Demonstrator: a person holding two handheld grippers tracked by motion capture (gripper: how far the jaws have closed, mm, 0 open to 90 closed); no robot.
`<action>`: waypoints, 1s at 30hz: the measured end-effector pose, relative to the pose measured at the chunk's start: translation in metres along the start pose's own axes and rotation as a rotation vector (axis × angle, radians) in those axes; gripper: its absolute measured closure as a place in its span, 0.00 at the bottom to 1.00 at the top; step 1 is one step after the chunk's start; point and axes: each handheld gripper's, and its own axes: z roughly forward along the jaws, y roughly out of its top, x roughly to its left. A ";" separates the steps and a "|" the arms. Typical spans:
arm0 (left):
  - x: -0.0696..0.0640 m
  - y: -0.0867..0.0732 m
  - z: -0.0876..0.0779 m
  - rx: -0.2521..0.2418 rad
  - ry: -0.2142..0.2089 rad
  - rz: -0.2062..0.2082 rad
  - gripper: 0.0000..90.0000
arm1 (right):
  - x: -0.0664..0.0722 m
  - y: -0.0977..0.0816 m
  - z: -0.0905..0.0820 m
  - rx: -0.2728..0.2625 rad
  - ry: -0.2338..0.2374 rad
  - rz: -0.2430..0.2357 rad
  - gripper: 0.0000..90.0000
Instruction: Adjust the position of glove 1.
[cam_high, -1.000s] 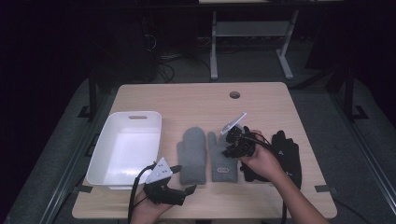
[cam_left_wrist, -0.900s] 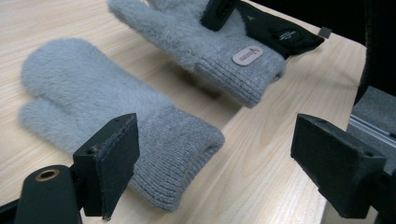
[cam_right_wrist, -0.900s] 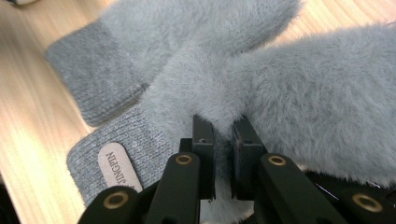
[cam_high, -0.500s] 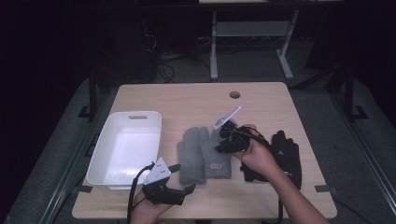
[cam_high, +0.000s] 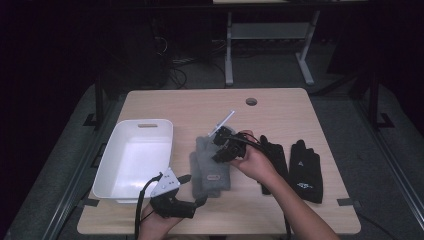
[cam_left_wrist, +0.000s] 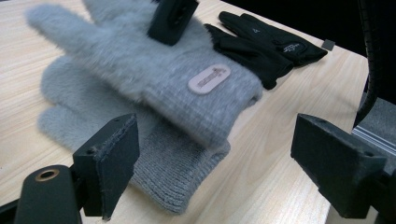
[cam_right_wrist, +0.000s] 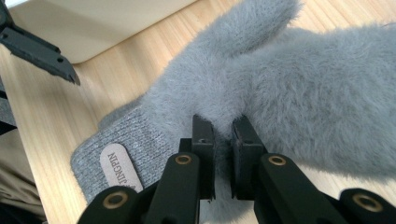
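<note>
Right gripper (cam_right_wrist: 223, 140): jaws pinched shut on a fold of fuzzy fabric at the edge of the upper grey mitten (cam_right_wrist: 289, 88), carried partly over the lower grey mitten (cam_high: 200, 162). Left gripper (cam_left_wrist: 229, 168): jaws spread wide and empty, low at the near table edge, both knit cuffs lying just ahead between them. White bin (cam_high: 135, 157) beyond the left gripper; pair of black gloves (cam_high: 295, 167) on the far side of the right gripper. Best done by keeping the pinch firm, lifting enough to clear the pile beneath, aligning cuff over cuff and thumb over thumb, then lowering flat before release.
</note>
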 end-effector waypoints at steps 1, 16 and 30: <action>0.000 0.000 0.000 -0.001 0.000 0.003 0.17 | 0.001 0.001 0.002 0.005 0.000 0.001 0.91; 0.001 0.000 0.001 0.002 0.004 -0.005 0.17 | 0.006 0.014 0.023 0.026 0.031 0.031 0.91; 0.002 -0.001 0.001 0.015 0.002 -0.021 0.17 | -0.004 0.011 0.043 0.007 0.063 0.087 0.70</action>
